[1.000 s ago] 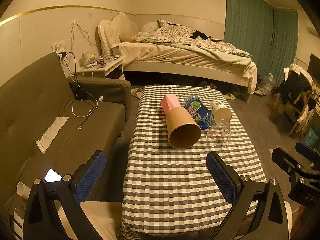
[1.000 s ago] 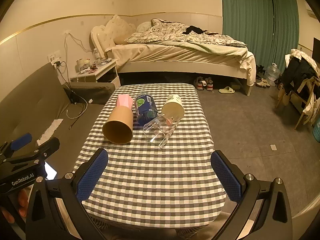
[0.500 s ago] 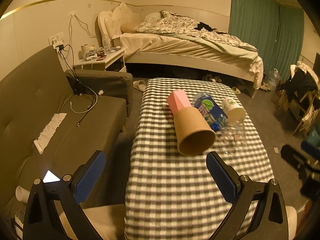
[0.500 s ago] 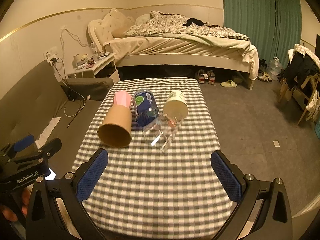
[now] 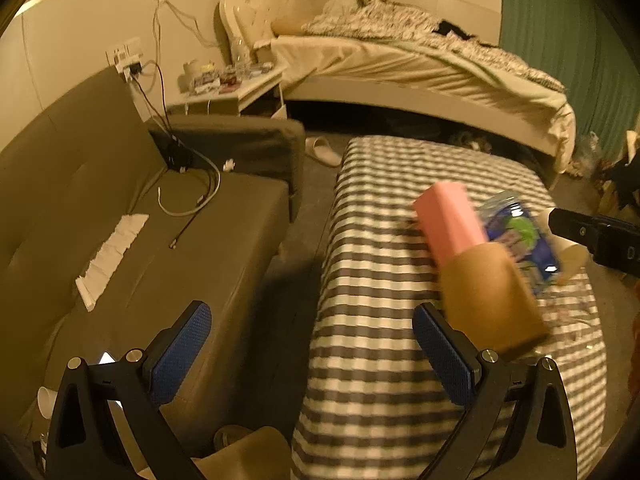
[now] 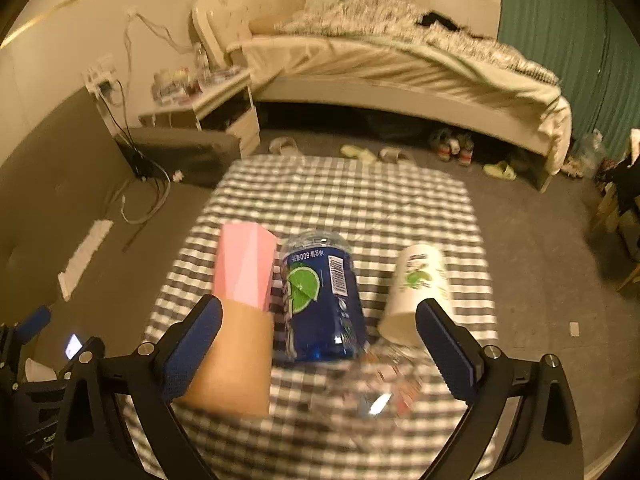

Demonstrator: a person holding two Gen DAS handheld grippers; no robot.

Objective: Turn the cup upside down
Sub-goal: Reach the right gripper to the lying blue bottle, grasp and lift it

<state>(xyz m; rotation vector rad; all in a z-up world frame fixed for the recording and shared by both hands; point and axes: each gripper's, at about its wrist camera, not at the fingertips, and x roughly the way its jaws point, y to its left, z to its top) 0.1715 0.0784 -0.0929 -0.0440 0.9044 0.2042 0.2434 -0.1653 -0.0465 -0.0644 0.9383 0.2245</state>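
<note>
Several cups lie on their sides on the checked table (image 6: 344, 200): a brown paper cup (image 6: 234, 364) with a pink cup (image 6: 245, 266) behind it, a blue cup (image 6: 322, 304), a white paper cup (image 6: 416, 292) and a clear plastic cup (image 6: 384, 384). My right gripper (image 6: 318, 348) is open just above them, the blue cup between its fingers' line. My left gripper (image 5: 310, 356) is open over the table's left edge, its right finger beside the brown cup (image 5: 490, 300). The pink cup (image 5: 448, 220) and blue cup (image 5: 520, 240) show there too.
A grey sofa (image 5: 120, 216) with cables and a tissue strip stands left of the table. A bed (image 6: 400, 64) and a nightstand (image 6: 204, 108) are behind. Shoes and slippers (image 6: 448, 148) lie on the floor. The right gripper's body (image 5: 596, 236) reaches in over the cups.
Both grippers have moved forward and down towards the cups, which now look much larger. The left one has swung left towards the sofa. The cups have not moved.
</note>
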